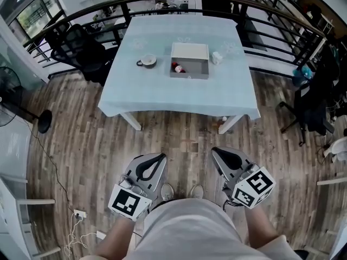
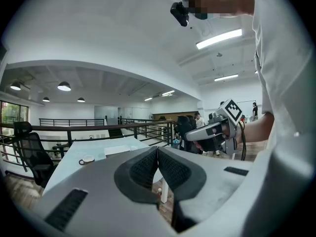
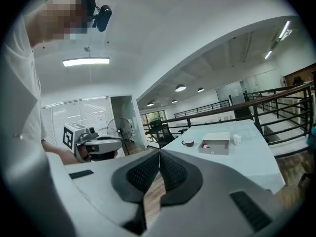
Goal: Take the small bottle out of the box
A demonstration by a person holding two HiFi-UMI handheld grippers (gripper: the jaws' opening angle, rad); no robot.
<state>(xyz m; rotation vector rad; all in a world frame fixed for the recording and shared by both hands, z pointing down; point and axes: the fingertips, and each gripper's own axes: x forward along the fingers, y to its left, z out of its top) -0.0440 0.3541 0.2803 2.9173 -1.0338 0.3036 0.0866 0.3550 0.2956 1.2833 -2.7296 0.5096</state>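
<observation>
A grey open box stands on the table in the head view, with a small red-and-white bottle inside at its left end. The right gripper view shows the box far off on the table. Both grippers are held low near the person's body, well short of the table. My left gripper is shut with nothing between its pads. My right gripper is shut and empty too. In each gripper view the jaws meet in a thin line, left gripper, right gripper.
A cup on a saucer sits left of the box and a small white container right of it. A black office chair stands at the table's left. A railing runs behind. Wooden floor lies between me and the table.
</observation>
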